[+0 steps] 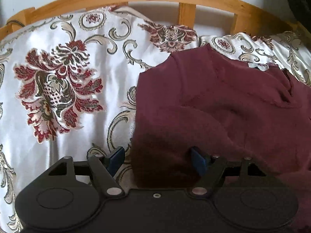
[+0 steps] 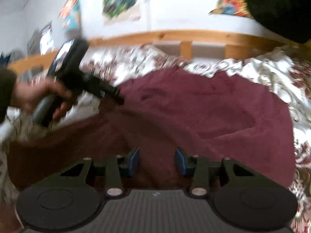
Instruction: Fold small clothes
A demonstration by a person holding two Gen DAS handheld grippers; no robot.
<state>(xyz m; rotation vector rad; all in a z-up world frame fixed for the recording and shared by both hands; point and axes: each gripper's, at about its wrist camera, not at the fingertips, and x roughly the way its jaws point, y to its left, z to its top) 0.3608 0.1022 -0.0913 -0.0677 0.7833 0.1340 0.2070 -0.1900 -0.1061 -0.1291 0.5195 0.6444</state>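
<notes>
one maroon garment (image 1: 223, 104), two spread grippers

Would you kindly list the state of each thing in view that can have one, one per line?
Left hand-held gripper: open, jaws astride the garment's left edge, not clamped.
Right hand-held gripper: open, over the garment, holding nothing.
Maroon garment: rumpled, lying on the bedspread, not yet neatly folded.
Bedspread: spread over the bed, wrinkled.
Left hand: gripping the left gripper's handle, blurred.
</notes>
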